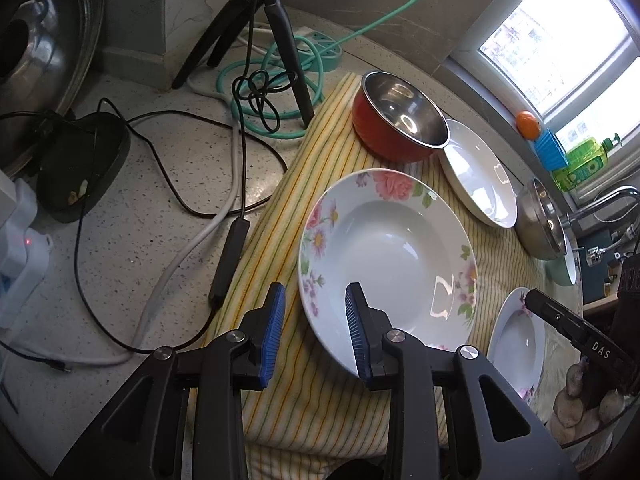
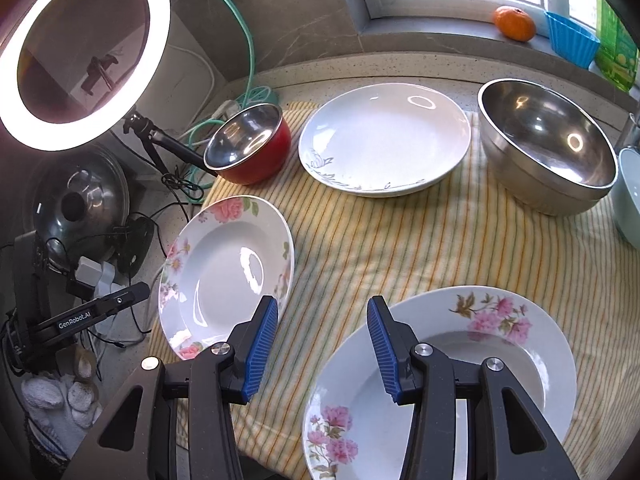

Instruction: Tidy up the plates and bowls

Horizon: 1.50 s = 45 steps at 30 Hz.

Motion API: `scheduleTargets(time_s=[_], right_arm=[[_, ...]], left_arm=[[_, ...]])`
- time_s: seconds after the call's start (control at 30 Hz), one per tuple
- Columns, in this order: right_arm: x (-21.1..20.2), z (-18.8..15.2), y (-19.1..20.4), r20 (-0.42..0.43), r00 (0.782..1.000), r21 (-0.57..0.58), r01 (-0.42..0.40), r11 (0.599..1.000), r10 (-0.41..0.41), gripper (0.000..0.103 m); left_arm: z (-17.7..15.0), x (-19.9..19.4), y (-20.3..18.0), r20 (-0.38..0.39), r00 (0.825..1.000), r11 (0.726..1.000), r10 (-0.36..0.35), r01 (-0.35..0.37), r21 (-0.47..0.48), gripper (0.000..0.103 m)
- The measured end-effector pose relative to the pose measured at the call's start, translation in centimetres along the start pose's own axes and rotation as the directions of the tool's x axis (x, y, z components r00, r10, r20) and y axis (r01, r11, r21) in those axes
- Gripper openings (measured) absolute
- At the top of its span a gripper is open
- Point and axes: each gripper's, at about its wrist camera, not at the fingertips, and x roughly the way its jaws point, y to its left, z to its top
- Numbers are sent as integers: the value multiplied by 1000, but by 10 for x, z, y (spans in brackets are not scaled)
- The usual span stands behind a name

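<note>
A rose-patterned deep plate lies on the yellow striped cloth. My left gripper is open, its jaws straddling the plate's near rim without pressing on it. A second floral plate lies at the front right. My right gripper is open over that plate's left rim, one pad above the plate. Further back stand a red bowl, a plain white plate and a large steel bowl. The rose plate also shows in the right wrist view.
A pale green bowl sits at the cloth's right edge. Left of the cloth are a tripod, tangled cables and a pot lid. A ring light stands behind. An orange and a blue cup sit on the windowsill.
</note>
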Motion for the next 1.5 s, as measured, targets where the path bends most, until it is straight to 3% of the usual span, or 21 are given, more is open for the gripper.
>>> scheduleTargets(time_s=[0.17, 0.83, 1.27, 1.5], right_arm=[[19, 6, 6, -35, 999, 12, -20, 1000, 20, 42], [63, 19, 15, -118, 993, 14, -17, 1000, 19, 21], [69, 19, 17, -143, 989, 18, -37, 999, 39, 12], [70, 19, 18, -144, 989, 19, -44, 999, 46, 10]], left_arm=[[3, 3, 5, 16, 1000, 1000, 4, -3, -18, 29], [15, 26, 7, -21, 1000, 1000, -13, 14, 11, 29], [18, 31, 3, -28, 1000, 999, -10, 11, 35, 14], [19, 33, 2, -28, 1000, 999, -5, 6, 43, 14]])
